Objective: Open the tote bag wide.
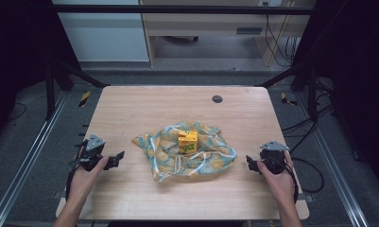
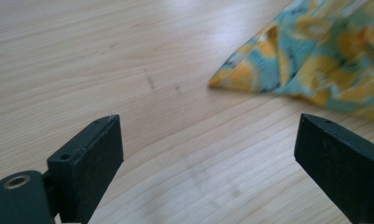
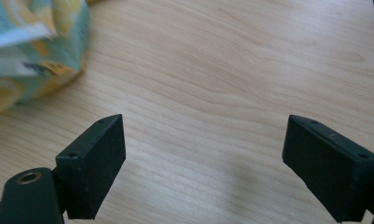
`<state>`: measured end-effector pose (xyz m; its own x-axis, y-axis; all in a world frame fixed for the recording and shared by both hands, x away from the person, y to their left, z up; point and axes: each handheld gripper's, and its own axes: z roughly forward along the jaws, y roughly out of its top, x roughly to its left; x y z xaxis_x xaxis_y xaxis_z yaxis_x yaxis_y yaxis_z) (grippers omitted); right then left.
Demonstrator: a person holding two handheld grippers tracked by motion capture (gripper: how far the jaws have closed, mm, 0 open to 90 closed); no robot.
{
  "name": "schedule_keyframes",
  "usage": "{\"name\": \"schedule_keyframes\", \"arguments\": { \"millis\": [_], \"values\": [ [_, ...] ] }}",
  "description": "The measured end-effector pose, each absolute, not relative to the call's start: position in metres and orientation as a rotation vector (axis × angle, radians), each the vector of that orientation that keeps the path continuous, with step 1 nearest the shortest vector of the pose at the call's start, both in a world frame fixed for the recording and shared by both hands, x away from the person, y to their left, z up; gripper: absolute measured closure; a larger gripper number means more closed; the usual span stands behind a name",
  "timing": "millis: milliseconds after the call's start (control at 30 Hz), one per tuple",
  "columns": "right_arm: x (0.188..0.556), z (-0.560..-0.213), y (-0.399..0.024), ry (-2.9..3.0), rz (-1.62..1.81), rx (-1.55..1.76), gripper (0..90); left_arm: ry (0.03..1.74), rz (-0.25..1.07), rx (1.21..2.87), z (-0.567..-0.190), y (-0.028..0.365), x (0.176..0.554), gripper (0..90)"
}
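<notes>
**A:** What is the surface, and what surrounds it?

**B:** A pale wooden table (image 1: 144,101) with rounded corners, seen from above. A small dark round cap (image 1: 217,99) sits in the tabletop near its far edge. Beyond the table is grey floor, black frame rails along both sides, and light cabinets at the back with cables (image 1: 277,45) hanging down beside them.

**A:** What lies on the table?

**B:** A crumpled cloth (image 1: 211,161), teal with yellow fruit shapes, sits at the centre. A small yellow box (image 1: 188,141) stands on top of it, near its middle.

**A:** Is anything hard to make out?

**B:** The print on the box is too small to read. In both gripper views the cloth is blurred and cut off by the frame edge (a pointed corner in the left one, a rounded fold in the right).

**A:** And the grippers?

**B:** The left gripper (image 1: 115,159) is held low near the table's left edge, jaws wide apart, holding nothing. The right gripper (image 1: 250,163) sits near the right edge, jaws also spread and empty. Each stands apart from the cloth, with bare wood between. The front strip of the table is bare too.
</notes>
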<state>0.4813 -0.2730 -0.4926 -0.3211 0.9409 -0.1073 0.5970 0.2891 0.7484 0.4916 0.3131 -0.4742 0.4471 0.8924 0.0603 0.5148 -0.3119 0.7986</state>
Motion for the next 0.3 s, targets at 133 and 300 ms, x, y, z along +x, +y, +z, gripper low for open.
{"name": "schedule_keyframes", "arguments": {
  "millis": [133,300],
  "values": [
    [0.4792,-0.4952,-0.2777,2.011,0.813,1.396,12.5,1.229,0.649,1.939,-0.4768,0.3192,0.4919,7.5],
    [0.4758,-0.4919,-0.2749,1.997,0.848,1.386,10.8,1.222,0.652,1.938,-0.4762,0.3201,0.4916,7.5]
  ]
}}
